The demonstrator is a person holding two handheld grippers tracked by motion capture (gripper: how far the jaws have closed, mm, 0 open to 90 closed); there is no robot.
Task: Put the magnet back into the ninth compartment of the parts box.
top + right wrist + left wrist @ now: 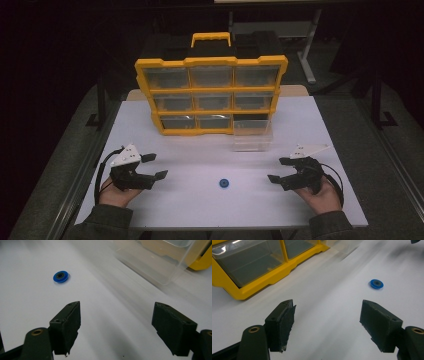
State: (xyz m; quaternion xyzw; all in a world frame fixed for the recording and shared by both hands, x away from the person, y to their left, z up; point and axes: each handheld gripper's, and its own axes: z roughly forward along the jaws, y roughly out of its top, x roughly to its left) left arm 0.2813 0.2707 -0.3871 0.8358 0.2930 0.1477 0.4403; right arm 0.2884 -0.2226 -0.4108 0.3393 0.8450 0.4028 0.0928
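The left gripper (152, 166) and the right gripper (279, 169) rest low over the near half of the desk (150, 200), one toward each side edge, both with jaws spread wide and holding nothing. Between them, near the middle of the desk's front half, lies the disc (224, 183), apart from both.

The disc is small, round and flat, bright blue with a dark centre that looks like a hole or a hub. It lies on its face, so little edge stands up for the jaws to catch.

That is the likely trouble: a thin, smooth piece on a smooth top may slide ahead of a closing jaw or tip and flick away if only one pad meets it first. Coming down too steeply could press the pads into the desk instead of around the rim.

Behind it, a clear bin (252, 134) stands pulled out in front of the organiser (210, 95), toward the far right. Carried there in a weak pinch, the disc could drop short of the bin or strike its wall.
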